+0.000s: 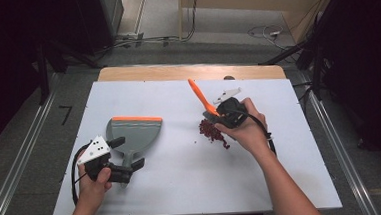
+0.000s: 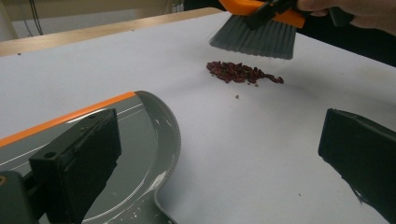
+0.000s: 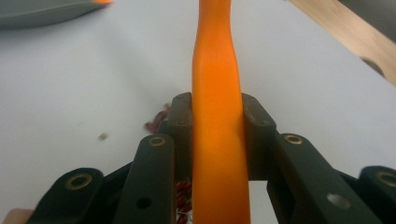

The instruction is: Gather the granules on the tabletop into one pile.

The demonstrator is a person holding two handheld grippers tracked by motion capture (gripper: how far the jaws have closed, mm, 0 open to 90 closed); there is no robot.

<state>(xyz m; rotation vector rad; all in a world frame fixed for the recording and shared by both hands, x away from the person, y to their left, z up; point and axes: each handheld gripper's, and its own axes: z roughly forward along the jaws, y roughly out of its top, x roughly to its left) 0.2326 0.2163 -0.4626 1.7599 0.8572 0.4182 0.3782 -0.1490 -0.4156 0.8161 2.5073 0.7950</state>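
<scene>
Brush [image 1: 200, 96] and dustpan [image 1: 132, 132] share the white surface [image 1: 183, 188], with a small heap of dark red bits [image 1: 212, 131] between them, a little right of the middle.

The right gripper [image 1: 218, 114] has its jaws clamped on the brush's orange handle; in the right gripper view the handle [image 3: 215, 93] runs straight up between the two black jaws, pinched on both sides. In the high view the handle points away toward 11 o'clock from the hand [image 1: 245, 129], and the heap lies just below the gripper at about 7 o'clock. In the left gripper view the grey bristles [image 2: 254, 39] hang above the heap [image 2: 240, 72], clear of the surface and not touching the bits. One stray crumb [image 2: 236, 97] lies near the heap on its near side.

The left gripper [image 1: 125, 154] sits at the dustpan's 6 o'clock end, one jaw on each side of the stubby handle. Its jaws stand wide apart in its own view, one over the grey pan [image 2: 140, 154] and the other over bare surface, with nothing pressed between them. The pan lies flat, its orange lip [image 1: 136, 119] on the far edge at 12 o'clock. From the pan, the heap lies at roughly 3 o'clock, well apart from it.
</scene>
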